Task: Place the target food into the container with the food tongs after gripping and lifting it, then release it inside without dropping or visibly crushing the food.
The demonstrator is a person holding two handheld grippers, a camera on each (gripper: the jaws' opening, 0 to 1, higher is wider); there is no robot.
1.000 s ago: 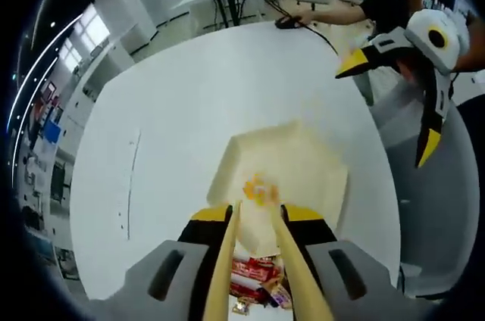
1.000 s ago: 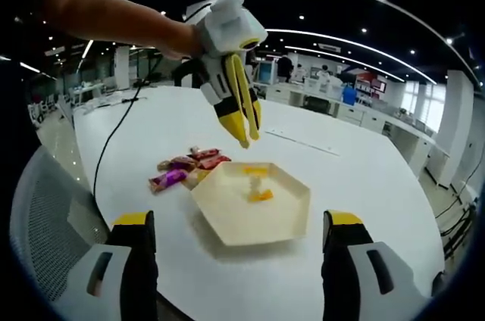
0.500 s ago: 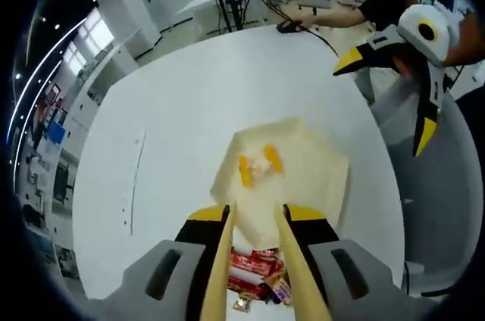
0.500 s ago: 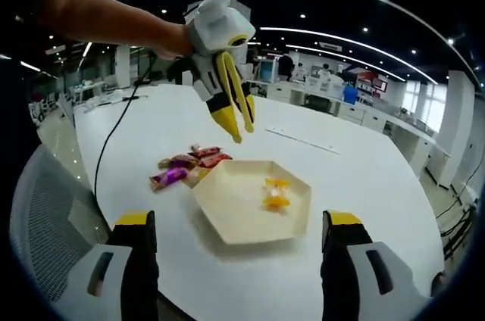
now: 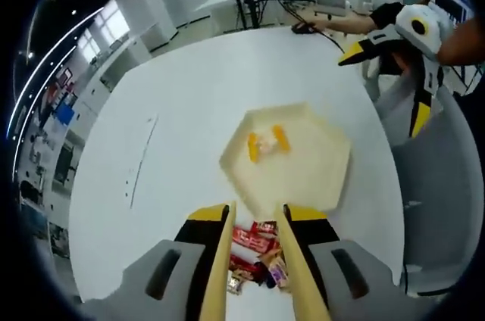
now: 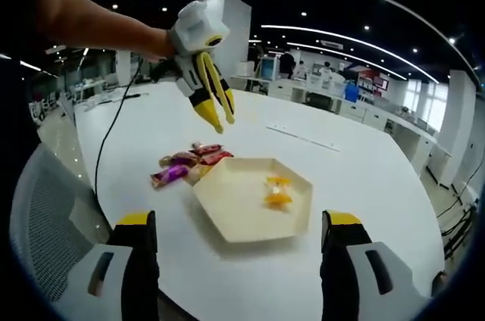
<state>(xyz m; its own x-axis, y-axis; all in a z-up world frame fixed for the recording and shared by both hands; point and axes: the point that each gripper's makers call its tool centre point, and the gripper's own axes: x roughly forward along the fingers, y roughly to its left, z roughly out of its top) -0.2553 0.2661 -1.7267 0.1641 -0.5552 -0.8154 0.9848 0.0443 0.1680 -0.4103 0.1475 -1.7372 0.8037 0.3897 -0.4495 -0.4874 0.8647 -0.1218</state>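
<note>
Table [image 5: 182, 109]: plain white, seen in both views. Tray [image 5: 322, 177]: pale cream, hexagonal, unpatterned. Sweet [image 5: 267, 142] in the tray: orange-yellow ends, paler whitish middle. Wrappers [image 6: 186, 166] beside the tray: red, magenta-purple and a gold-brown tone noted; red ones carry white print, unreadable. Tongs [image 5: 258, 275] clamped by the left gripper [image 5: 258, 219]: pale tan, wood-like. Left gripper body: grey, with black jaws capped in yellow; a white housing is seen in the right gripper view. Right gripper [image 6: 235, 222]: grey body, black jaws, yellow caps. Cable [image 6: 114, 135] on the table: black. Chair [image 6: 42, 230]: grey mesh.
</note>
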